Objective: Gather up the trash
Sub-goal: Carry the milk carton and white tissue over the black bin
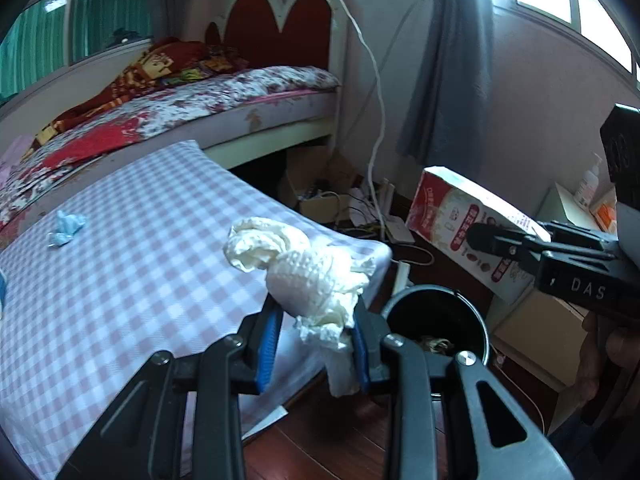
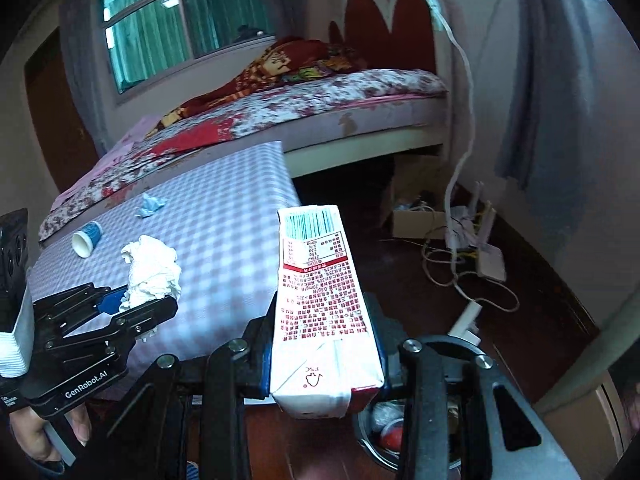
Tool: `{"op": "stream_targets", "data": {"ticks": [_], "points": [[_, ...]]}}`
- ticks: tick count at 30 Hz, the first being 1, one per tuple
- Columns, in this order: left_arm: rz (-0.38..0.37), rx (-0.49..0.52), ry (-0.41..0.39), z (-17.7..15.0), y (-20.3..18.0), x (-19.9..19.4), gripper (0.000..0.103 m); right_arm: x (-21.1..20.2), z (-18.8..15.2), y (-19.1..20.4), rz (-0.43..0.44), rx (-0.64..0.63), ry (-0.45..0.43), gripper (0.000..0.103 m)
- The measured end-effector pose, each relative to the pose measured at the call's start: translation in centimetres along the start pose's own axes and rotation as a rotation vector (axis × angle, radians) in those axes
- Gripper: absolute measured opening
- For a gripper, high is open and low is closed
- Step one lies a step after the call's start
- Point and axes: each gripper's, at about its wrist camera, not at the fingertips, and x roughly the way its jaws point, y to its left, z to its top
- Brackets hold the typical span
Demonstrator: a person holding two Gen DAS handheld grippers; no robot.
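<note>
Both grippers are carrying trash off the bench [image 1: 120, 248]: left gripper [image 1: 316, 320] clamping a crumpled tissue [image 1: 304, 276], right gripper [image 2: 324, 344] gripping a milk carton [image 2: 320, 300]. Next, I'd judge, comes release over the bin [image 1: 436, 320].

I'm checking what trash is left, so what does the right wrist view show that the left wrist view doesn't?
Only the right wrist view shows the small blue-and-white cup lying on the checked table. Only the left wrist view shows the black bin clearly from above. Both show the crumpled tissue in the left claw, the carton in the right claw, and the blue scrap.
</note>
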Motion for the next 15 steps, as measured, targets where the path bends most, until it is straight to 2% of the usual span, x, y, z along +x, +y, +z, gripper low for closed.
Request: {"op": "stream_targets", "data": {"ticks": [15], "points": [[-0.14, 0.115, 0.089, -1.6, -8.3, 4.0, 0.033, -1.7, -4.7, -7.9, -0.088, 0.061, 0.067, 0.038]]}}
